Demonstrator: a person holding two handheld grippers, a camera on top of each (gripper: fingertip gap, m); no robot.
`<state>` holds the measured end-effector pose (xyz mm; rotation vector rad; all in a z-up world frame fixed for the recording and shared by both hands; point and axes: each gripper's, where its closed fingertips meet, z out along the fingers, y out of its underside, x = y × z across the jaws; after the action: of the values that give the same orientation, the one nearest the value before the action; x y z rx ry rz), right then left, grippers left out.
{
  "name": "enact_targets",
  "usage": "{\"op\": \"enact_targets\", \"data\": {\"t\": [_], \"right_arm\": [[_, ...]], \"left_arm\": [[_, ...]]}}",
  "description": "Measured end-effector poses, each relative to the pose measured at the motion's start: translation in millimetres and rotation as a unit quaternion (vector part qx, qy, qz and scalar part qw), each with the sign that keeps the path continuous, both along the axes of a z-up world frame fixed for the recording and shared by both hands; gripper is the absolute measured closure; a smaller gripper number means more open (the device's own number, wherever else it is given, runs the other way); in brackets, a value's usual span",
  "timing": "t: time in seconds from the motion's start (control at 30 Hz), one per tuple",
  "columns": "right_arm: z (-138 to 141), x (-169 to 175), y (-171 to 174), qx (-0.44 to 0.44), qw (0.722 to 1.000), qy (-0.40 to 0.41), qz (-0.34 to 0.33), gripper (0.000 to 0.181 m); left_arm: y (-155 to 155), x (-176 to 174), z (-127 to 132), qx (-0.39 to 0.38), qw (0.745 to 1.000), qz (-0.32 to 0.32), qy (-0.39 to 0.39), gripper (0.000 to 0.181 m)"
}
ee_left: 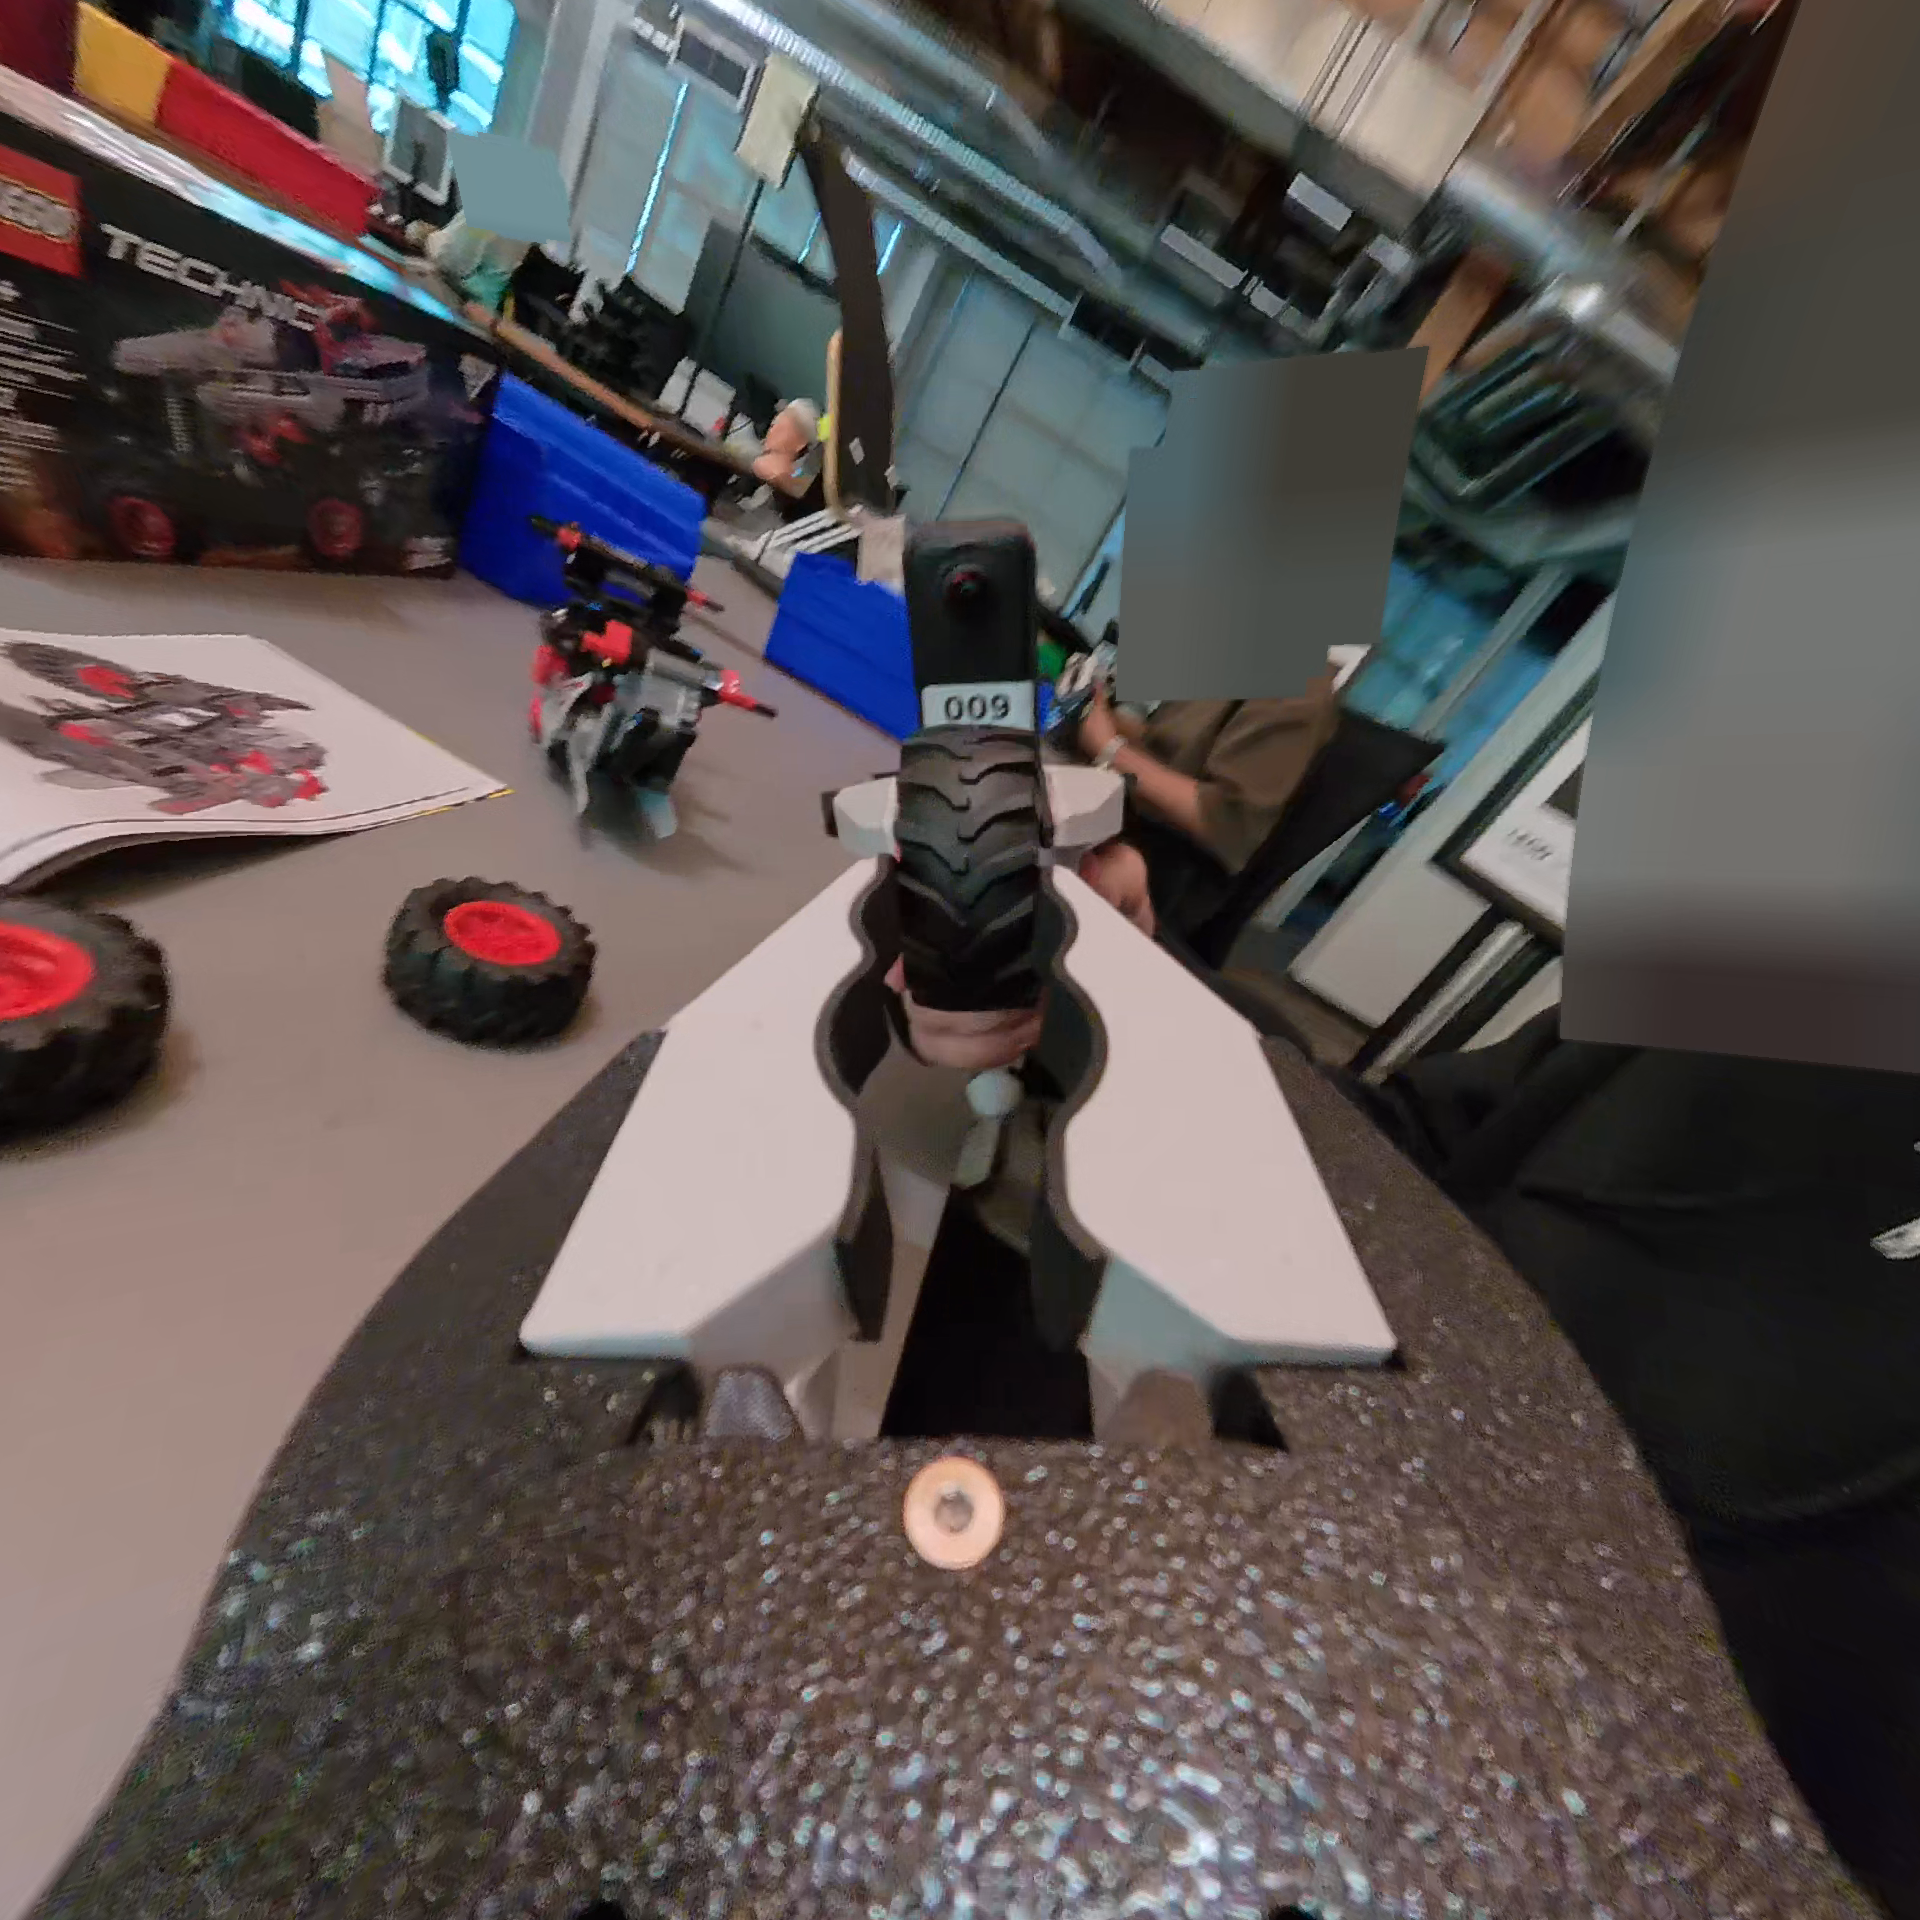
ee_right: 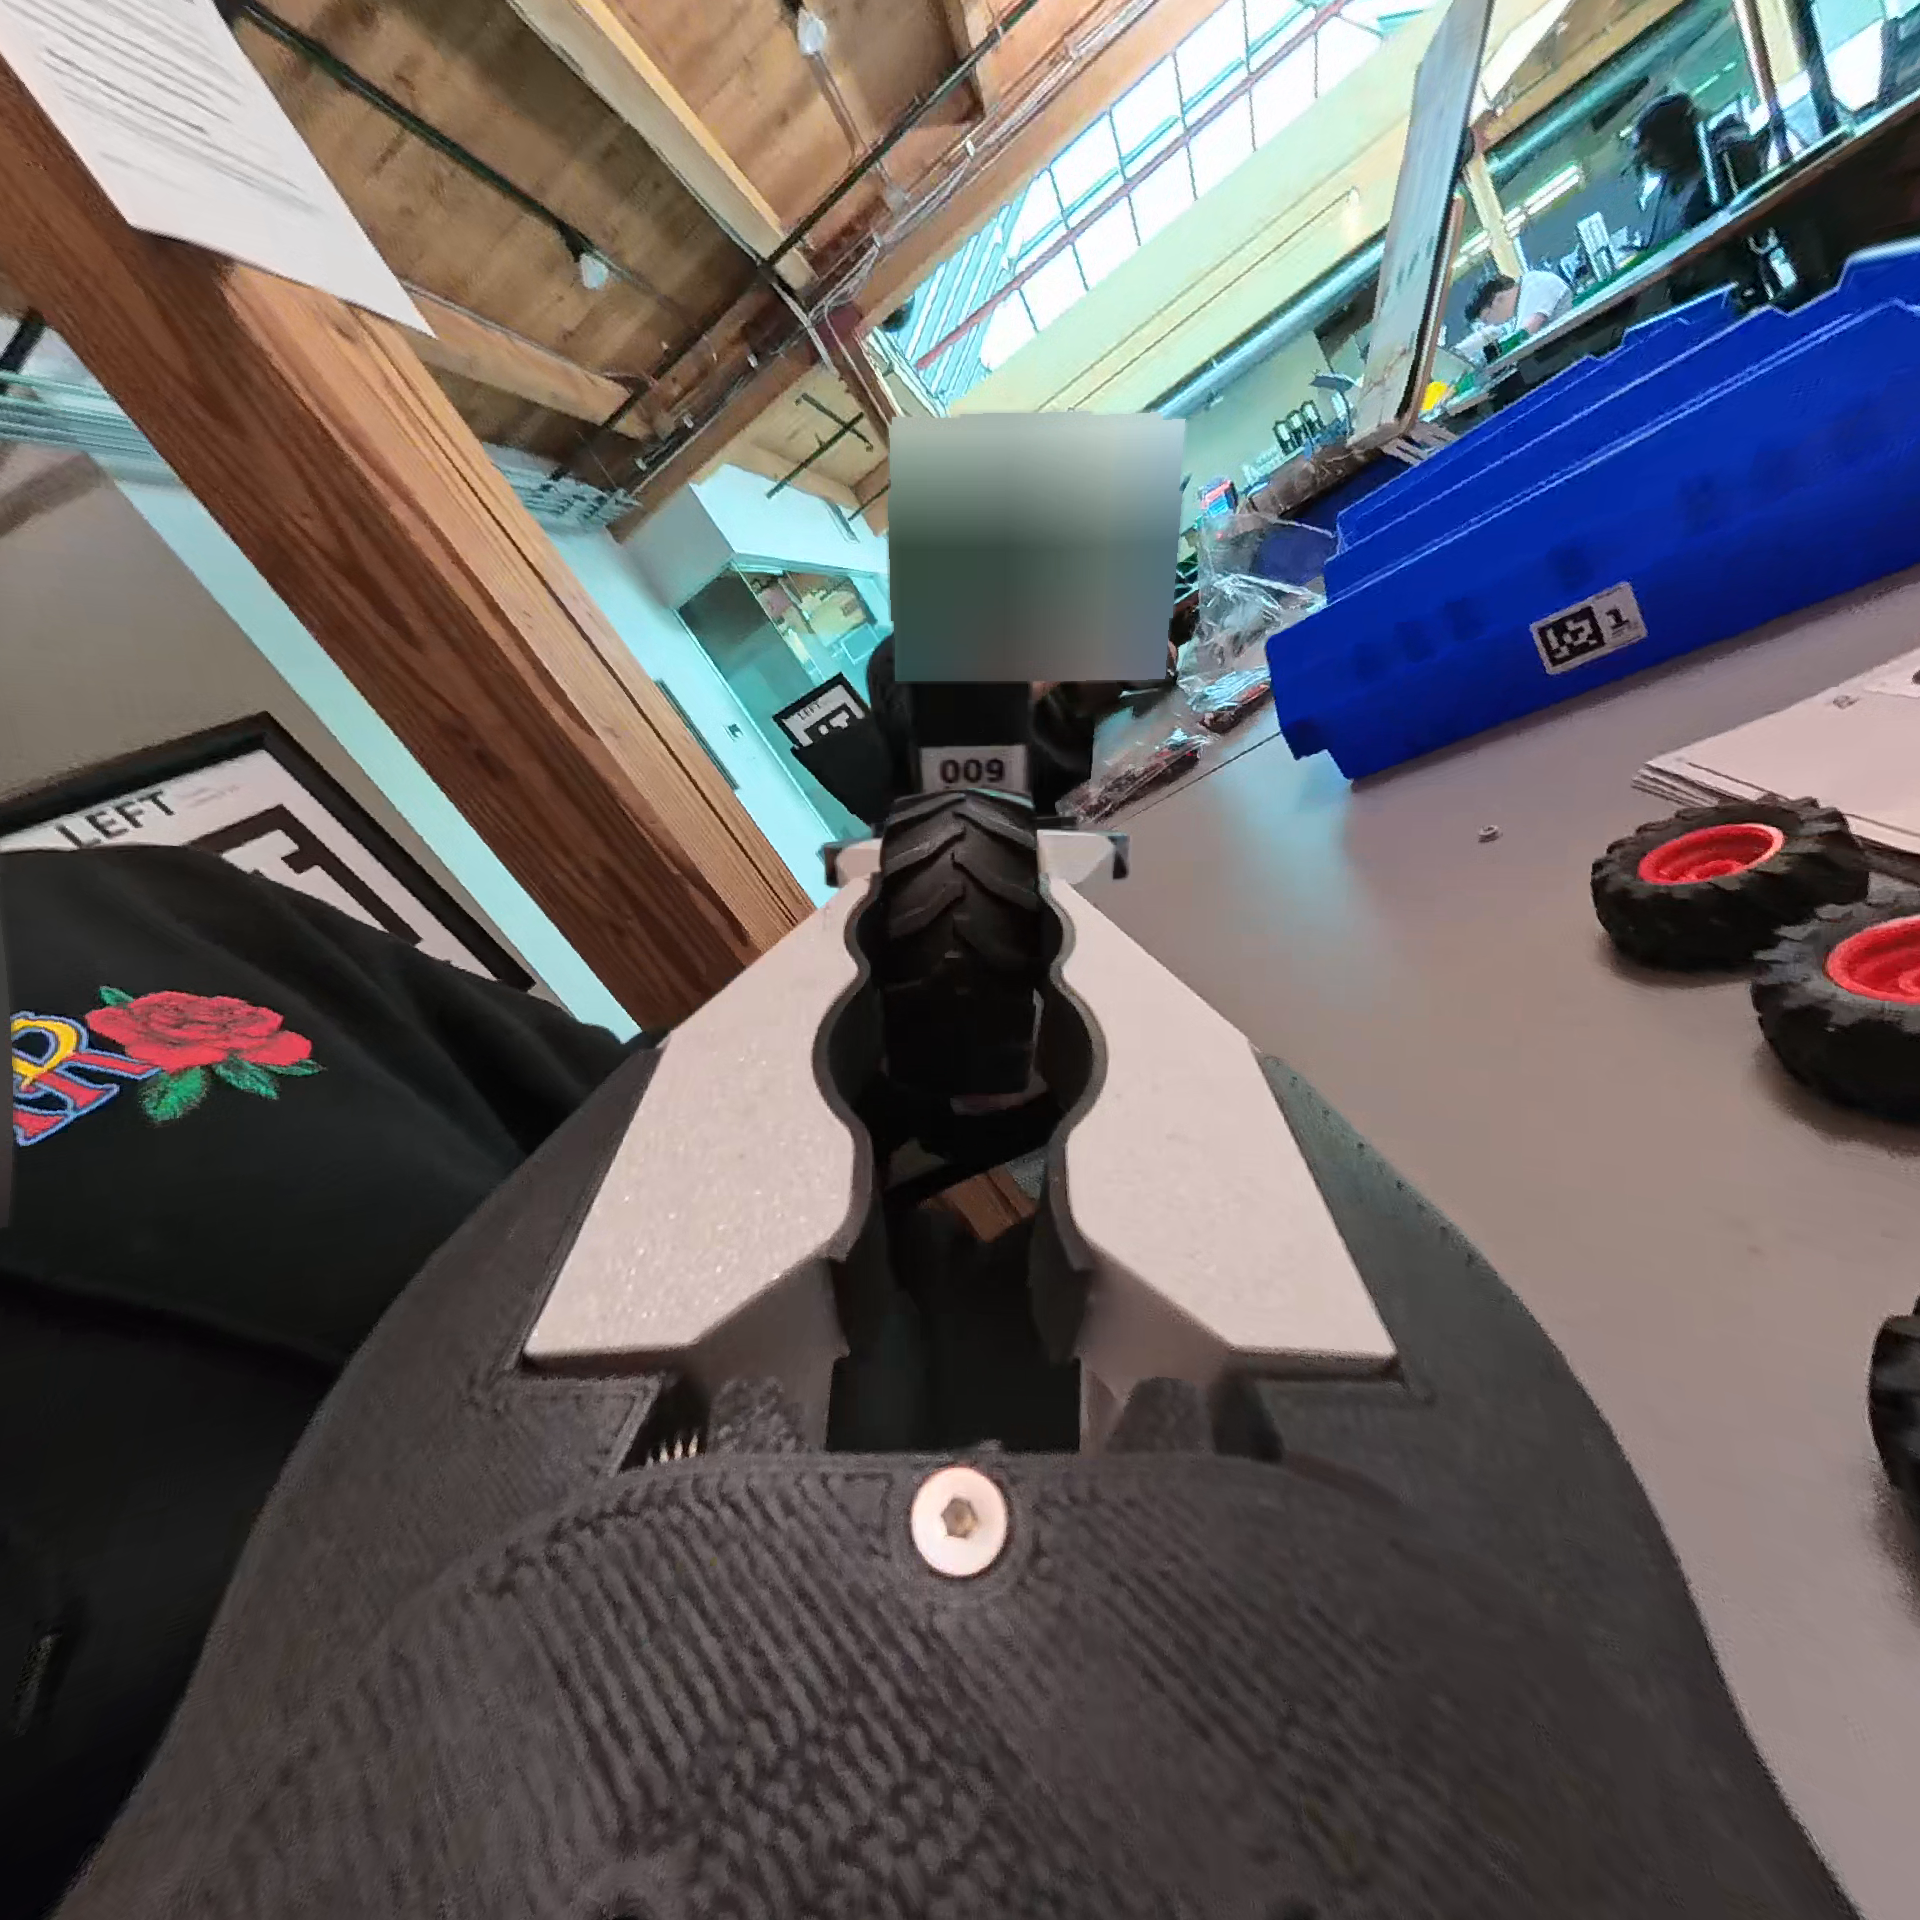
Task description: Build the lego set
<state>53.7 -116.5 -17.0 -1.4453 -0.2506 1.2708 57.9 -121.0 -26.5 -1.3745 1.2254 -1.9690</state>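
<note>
- I am clamping one tyre (ee_left: 971, 894) edge-on between both sets of fingers, left gripper (ee_left: 961, 914) and right gripper (ee_right: 961, 935) facing each other.
- It is hanging off the bench (ee_left: 312, 1091) edge; the chassis (ee_left: 623, 686) is lying nearer my left.

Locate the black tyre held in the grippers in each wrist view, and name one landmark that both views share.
Left wrist view: the black tyre is at centre, tread toward the camera, between the left gripper fingertips.
Right wrist view: the black tyre is at centre, between the right gripper fingertips.
Shared landmark: the loose red-hubbed wheels, at the left edge in the left view and at the right edge in the right view.
</note>
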Motion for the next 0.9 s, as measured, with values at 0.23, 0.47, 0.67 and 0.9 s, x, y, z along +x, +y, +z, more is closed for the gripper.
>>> {"op": "enact_targets", "data": {"t": [0.23, 0.47, 0.67, 0.9], "right_arm": [[-4.8, 8.4, 4.8, -0.013, 0.999, -0.022, -0.03, 0.156], [-3.4, 12.6, 7.2, -0.036, 0.998, -0.021, -0.047, 0.156], [6.0, 10.4, -5.3, -0.025, 1.0, 0.014, -0.002, 0.156], [23.4, 3.9, -15.7, 0.018, 0.998, 0.056, 0.036, 0.156]], "left_arm": [[3.6, 8.3, -1.1, -0.01, 1.0, 0.006, -0.011, 0.157], [11.9, 15.0, -1.8, 0.2, 0.976, 0.068, 0.054, 0.156], [1.5, 13.5, 6.3, 0.249, 0.966, 0.021, 0.063, 0.159], [-8.1, 8.6, 28.0, 0.108, 0.993, -0.029, 0.021, 0.159]]}}
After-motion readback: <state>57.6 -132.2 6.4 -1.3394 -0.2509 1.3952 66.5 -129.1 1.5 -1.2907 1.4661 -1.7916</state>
